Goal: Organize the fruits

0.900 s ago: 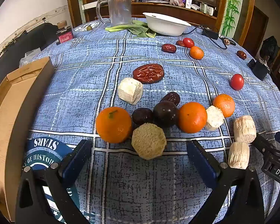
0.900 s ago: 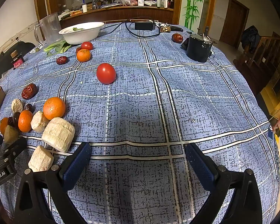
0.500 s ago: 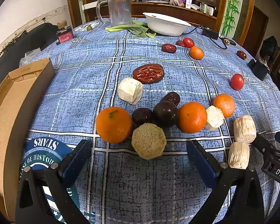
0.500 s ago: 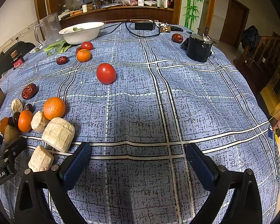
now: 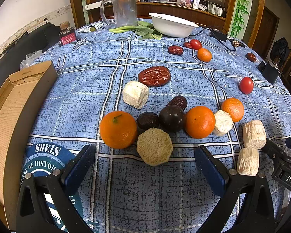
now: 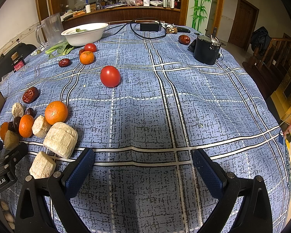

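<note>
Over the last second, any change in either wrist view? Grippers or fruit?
Nothing visibly changed. Both hand-held grippers, left and right, hang open and empty over the tablecloth. The cluster with the nearest orange and the lone tomato lie where they were.

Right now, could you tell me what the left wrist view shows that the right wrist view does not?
Only the left wrist view shows the inside of the cardboard box and the open left gripper behind the near orange.

Only the right wrist view shows the whole black pot, the staircase and the open right gripper.

Both show the white bowl, the pitcher and the lone tomato.
</note>
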The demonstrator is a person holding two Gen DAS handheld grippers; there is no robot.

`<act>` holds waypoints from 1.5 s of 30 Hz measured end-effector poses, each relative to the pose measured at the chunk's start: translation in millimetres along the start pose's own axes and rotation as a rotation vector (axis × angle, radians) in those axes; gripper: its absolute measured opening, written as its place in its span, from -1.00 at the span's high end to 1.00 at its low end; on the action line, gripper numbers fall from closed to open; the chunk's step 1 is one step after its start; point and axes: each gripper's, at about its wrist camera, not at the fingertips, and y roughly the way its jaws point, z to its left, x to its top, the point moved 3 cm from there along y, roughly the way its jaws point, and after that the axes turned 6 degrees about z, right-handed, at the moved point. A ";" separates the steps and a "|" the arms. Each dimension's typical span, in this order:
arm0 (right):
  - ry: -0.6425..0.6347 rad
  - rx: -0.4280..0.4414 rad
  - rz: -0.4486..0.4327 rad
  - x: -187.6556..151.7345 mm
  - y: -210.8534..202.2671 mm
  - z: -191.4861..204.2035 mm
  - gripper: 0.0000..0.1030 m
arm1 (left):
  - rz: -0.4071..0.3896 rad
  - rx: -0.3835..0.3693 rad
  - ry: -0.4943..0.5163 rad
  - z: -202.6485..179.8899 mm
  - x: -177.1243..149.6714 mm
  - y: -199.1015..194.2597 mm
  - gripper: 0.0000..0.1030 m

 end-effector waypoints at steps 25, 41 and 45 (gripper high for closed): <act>0.010 0.001 0.053 3.0 1.9 -3.0 -0.98 | 0.058 -0.099 0.066 12.4 -10.7 -15.1 -1.00; 0.174 0.064 -0.145 -29.1 -77.3 -13.1 -0.99 | -0.411 0.038 -0.002 118.9 -11.0 -172.4 -1.00; 0.205 0.100 -0.316 -48.1 -134.7 -3.0 -0.99 | -0.497 0.086 0.011 131.2 -15.8 -200.7 -1.00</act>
